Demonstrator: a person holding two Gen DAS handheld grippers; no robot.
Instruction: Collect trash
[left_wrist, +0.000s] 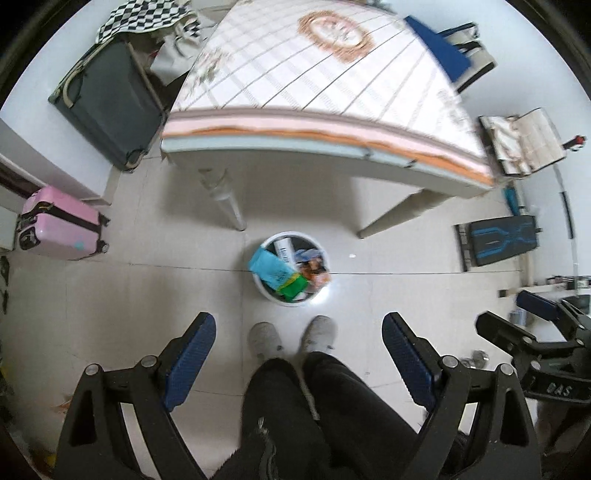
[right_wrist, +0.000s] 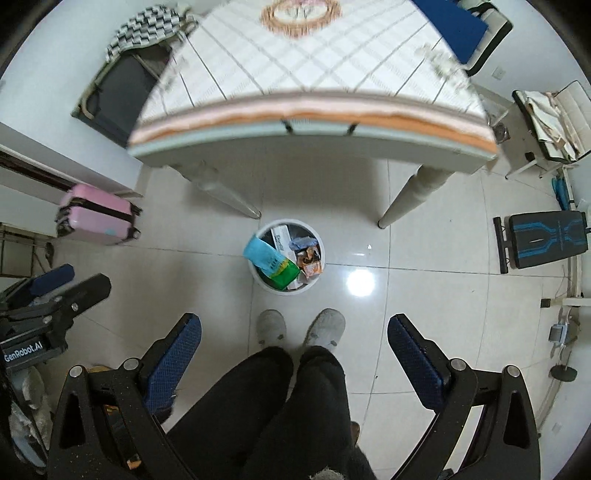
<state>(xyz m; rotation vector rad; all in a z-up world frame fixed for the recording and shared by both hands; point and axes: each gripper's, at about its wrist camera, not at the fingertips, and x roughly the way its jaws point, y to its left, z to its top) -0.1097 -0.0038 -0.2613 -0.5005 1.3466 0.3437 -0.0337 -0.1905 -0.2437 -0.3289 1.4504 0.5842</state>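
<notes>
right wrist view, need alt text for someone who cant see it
Looking down from above, a white trash bin stuffed with wrappers stands on the tiled floor just ahead of the person's grey slippers, near a table with a patterned cloth. The right gripper is open and empty; a pink suitcase stands at left.

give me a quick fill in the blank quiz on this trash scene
1. The white bin stands on the floor in front of the person's ____.
2. The left gripper and the right gripper both hold ____.
3. The suitcase by the wall is ____ in colour.
4. The blue-green packet lies in the ____.

Missing words: feet; nothing; pink; bin
</notes>
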